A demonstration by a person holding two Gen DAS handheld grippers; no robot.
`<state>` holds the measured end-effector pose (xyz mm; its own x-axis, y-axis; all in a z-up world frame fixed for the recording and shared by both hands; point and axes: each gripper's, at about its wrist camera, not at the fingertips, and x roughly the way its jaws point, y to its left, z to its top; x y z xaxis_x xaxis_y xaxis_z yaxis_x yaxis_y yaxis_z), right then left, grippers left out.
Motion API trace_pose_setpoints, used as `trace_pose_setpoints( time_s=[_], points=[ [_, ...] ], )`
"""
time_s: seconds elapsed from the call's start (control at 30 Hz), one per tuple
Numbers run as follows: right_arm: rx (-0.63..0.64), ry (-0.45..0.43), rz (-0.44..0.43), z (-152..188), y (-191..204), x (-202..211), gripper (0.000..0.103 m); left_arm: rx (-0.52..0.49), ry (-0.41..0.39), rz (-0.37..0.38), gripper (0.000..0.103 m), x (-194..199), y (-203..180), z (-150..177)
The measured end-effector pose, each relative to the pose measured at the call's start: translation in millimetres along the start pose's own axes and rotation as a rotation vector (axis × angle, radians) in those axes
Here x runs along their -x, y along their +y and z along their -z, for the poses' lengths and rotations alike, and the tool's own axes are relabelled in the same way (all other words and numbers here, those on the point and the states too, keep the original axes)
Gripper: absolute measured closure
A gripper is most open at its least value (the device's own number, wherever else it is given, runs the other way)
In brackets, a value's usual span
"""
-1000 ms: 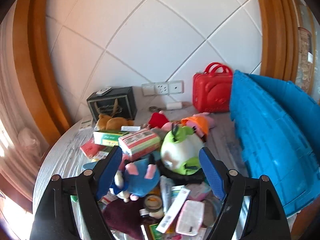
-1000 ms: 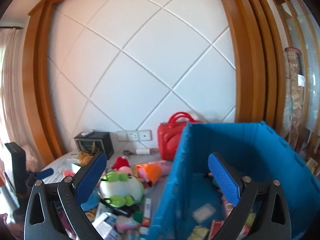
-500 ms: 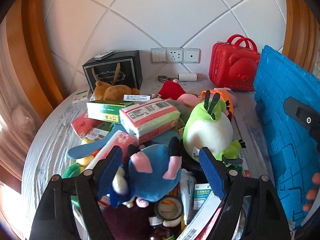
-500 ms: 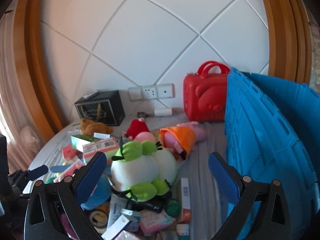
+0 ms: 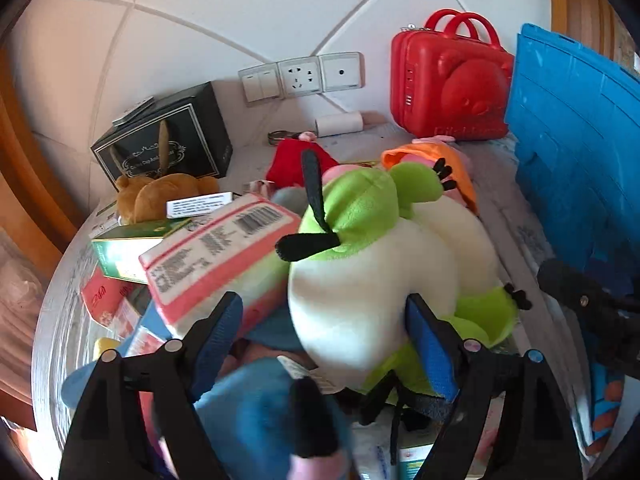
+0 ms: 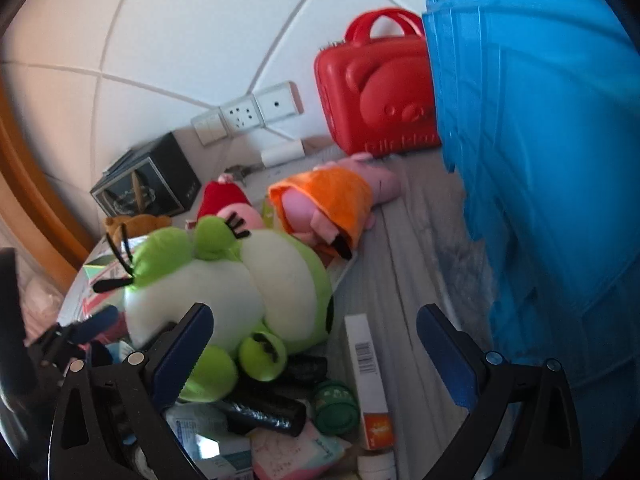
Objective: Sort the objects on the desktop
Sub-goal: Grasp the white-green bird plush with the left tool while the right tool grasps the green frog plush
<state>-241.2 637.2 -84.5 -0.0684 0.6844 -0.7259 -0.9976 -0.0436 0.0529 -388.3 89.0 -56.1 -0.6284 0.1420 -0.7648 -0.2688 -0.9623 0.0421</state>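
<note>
Both grippers had dropped in close over the last second. The left gripper [image 5: 324, 324] sat wide open around the green frog plush [image 5: 372, 272] atop the clutter, gripping nothing; the right gripper [image 6: 316, 336] hovered open, empty, beside the blue crate [image 6: 540, 160]. Looked like a grab was next.
</note>
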Motion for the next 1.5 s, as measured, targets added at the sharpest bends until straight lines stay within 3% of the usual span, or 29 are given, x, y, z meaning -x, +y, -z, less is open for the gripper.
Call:
trace_pose_setpoints(
  time_s=[0.1, 0.23, 0.27, 0.3, 0.33, 0.5, 0.6, 0.7, 0.77, 0.87, 0.93, 0.97, 1.03, 1.1, 1.5],
  points=[
    [-0.049, 0.073, -0.03, 5.4, -7.1, -30.1, 0.0, 0.003, -0.012, -0.028, 0.014, -3.7, 19.3, -8.3],
    [-0.071, 0.115, -0.146, 3.7, -1.0, -60.0, 0.002, -0.016, -0.009, -0.013, 0.014, -8.4, 19.2, -12.9],
    [-0.068, 0.153, -0.151, 4.0, 0.9, -70.4, 0.009, -0.02, -0.005, -0.002, 0.014, -8.5, 17.0, -13.5],
    [-0.079, 0.199, -0.173, 5.4, 1.2, -80.3, 0.024, -0.018, -0.006, 0.0, 0.014, -7.0, 14.7, -14.1],
    [-0.106, 0.221, -0.196, 8.2, -0.6, -85.3, 0.026, -0.011, -0.003, 0.005, 0.014, -3.5, 12.6, -14.8],
    [-0.082, 0.203, -0.195, 12.8, 1.0, -68.7, 0.035, -0.014, 0.049, 0.076, 0.015, 9.1, -7.8, -16.1],
    [-0.068, 0.2, -0.203, 16.1, 4.5, -59.8, 0.036, -0.035, 0.128, 0.068, 0.015, -8.6, -16.1, -4.1],
    [-0.052, 0.209, -0.198, 18.8, 6.0, -57.1, 0.04, 0.009, 0.166, 0.127, 0.014, -19.8, -8.3, 3.8],
    [-0.048, 0.214, -0.198, 20.0, 5.6, -59.1, 0.038, -0.022, 0.147, 0.126, 0.014, -18.6, -11.4, 6.6],
    [-0.076, 0.204, -0.202, 17.8, 0.9, -63.3, 0.02, -0.052, 0.137, 0.136, 0.014, -17.2, -12.9, 8.2],
    [-0.111, 0.193, -0.237, 14.8, -5.1, -68.8, 0.017, -0.068, 0.128, 0.149, 0.023, -17.1, -15.6, 10.0],
    [-0.112, 0.204, -0.241, 13.5, -5.5, -73.5, 0.018, -0.081, 0.122, 0.157, 0.027, -16.5, -18.3, 10.6],
    [-0.081, 0.227, -0.226, 12.1, -0.6, -76.8, 0.037, -0.101, 0.095, 0.161, 0.036, -11.2, -23.0, 12.0],
    [-0.045, 0.211, -0.194, 10.4, 6.7, -66.9, 0.042, -0.095, 0.08, 0.168, 0.04, -4.1, -21.5, 11.6],
    [0.06, -0.03, -0.14, -12.6, 46.8, 52.5, 0.044, -0.07, -0.176, 0.21, 0.041, 116.1, 0.0, -6.3]
  ],
)
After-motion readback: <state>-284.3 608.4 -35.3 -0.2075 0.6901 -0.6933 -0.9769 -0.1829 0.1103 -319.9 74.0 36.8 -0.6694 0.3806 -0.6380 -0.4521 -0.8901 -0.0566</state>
